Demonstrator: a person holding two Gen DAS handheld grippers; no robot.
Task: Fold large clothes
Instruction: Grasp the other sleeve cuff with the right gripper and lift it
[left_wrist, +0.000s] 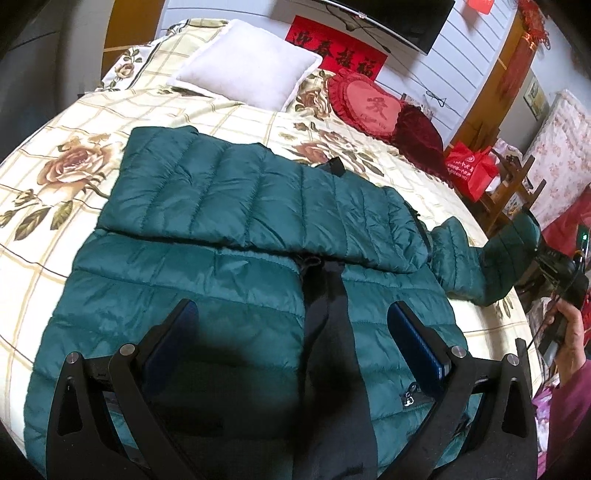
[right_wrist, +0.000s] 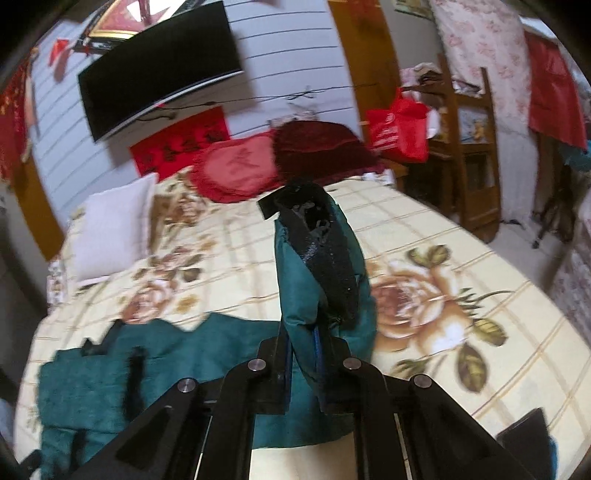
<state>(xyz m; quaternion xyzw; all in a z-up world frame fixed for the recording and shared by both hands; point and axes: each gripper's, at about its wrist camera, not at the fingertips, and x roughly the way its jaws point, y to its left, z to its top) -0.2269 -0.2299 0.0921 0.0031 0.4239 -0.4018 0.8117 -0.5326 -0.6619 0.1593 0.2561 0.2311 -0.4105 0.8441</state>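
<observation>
Teal quilted fabric fills the left wrist view: a puffer jacket (left_wrist: 207, 236) is spread flat on a bed (left_wrist: 55, 206) covered by a cream sheet printed with large roses; one sleeve (left_wrist: 258, 199) is laid across the chest of the jacket, its cuff end toward the left of the view; a dark zipper strip (left_wrist: 332, 295) runs down the middle of the body. The left gripper (left_wrist: 293, 317) is held above the lower part of the jacket, its jaws spread wide and nothing seen between the blue pads (left_wrist: 417, 339); whether the tips touch the fabric cannot be told. At the right edge of the same view the other sleeve (left_wrist: 480, 266) is lifted off the bed and is clamped by the right gripper (left_wrist: 532, 254), which is carried by a hand (left_wrist: 569, 325).

From the right wrist view, the right gripper (right_wrist: 314, 332) is seen closed on that sleeve's cuff (right_wrist: 325, 254); the dark lining of the cuff opening is turned toward the camera; the cuff stands upright between the fingers, raised above the sheet; the remainder of the jacket (right_wrist: 110, 369) lies at lower left, blurred.

Near the head of the bed are set a white pillow (left_wrist: 247, 74), a red heart-shaped cushion (left_wrist: 365, 107) and a dark red cushion (left_wrist: 417, 133), the two cushions touching; a television (right_wrist: 159, 70) is mounted on the wall above.
</observation>
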